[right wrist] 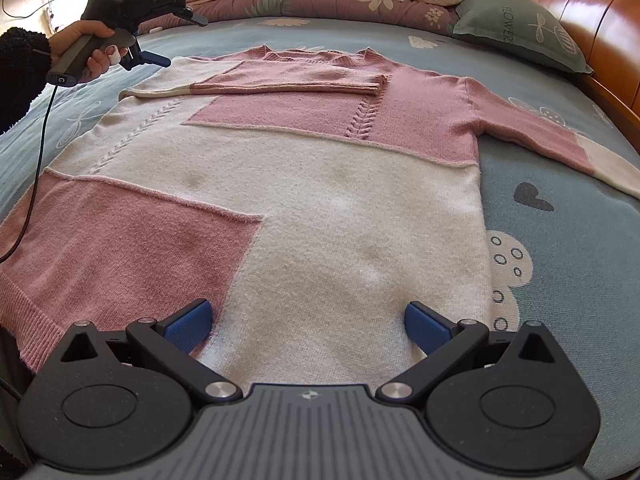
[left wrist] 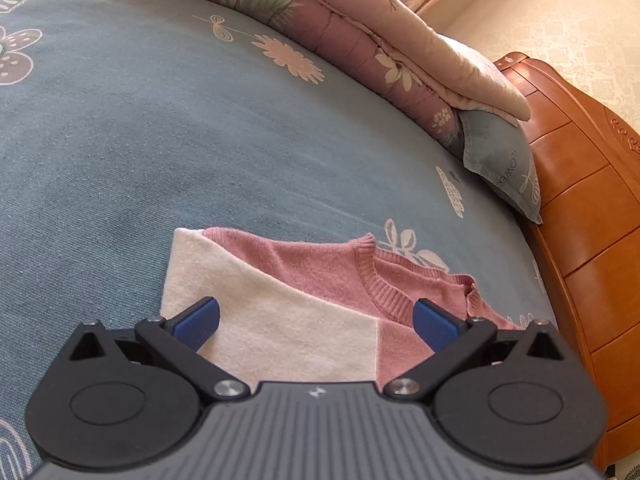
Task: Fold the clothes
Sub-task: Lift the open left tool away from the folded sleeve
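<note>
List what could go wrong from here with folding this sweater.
1. The sleeve already folded across the chest lies loose; dragging the sweater could pull it askew.
2. The other sleeve lies flat far out to the side, so the open right gripper, now near the hem, may bunch the body reaching for it.
3. The left gripper has a dangling cable that could snag the sweater's edge.

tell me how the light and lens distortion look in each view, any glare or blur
Left wrist view: strong fisheye bend curves the bed sheet and headboard, which carries a bright sheen; the left gripper is sharp. Right wrist view: soft daylight, the sweater evenly lit and in focus with faint darker patches, the edges bowed, the right gripper crisp; no motion blur.
</note>
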A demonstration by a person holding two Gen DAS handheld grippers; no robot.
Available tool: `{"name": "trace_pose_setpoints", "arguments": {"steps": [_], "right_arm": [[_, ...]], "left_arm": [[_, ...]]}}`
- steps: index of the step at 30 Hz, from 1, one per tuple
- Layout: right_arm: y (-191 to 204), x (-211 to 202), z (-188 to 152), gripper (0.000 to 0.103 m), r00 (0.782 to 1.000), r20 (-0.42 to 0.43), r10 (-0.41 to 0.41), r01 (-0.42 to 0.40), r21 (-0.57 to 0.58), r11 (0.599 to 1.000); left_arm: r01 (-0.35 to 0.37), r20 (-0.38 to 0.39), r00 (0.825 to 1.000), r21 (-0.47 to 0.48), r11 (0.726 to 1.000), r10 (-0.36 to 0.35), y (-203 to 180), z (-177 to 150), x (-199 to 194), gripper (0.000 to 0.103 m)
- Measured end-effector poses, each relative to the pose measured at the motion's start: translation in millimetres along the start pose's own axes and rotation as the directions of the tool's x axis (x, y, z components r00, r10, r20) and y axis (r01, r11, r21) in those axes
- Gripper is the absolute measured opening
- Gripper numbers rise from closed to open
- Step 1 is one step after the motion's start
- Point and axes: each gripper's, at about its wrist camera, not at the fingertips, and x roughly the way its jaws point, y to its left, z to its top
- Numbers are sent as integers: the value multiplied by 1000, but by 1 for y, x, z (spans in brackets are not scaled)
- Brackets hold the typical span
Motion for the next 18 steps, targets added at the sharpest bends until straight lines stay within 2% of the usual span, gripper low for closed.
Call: {"name": "trace_pose_setpoints", "arguments": {"steps": [4,7,12,15,18], "right_arm": [[0,0,-1,103,1000,5,0,0,4,1000],[0,1,-1,103,1000,10,-3,3,6,1000],[1,1,-2,103,1000,20,-14,14,12,1000],[2,1,-2,103,999,23,-23,23,21,1000],[3,1,-2,103,999,29,-29,28,28,999]], "left_arm": [[-14,38,999,19,1000,14,2,0,9,102],[-35,11,999,31,999,35,-4,2,3,102],[-51,1,999,102,993,51,-25,-4,-37,102],[-57,-40,997,188,981,65,-43,-17,-61,102],[-10,-107,994,255,967,39,-62,-40,-86,102]]}}
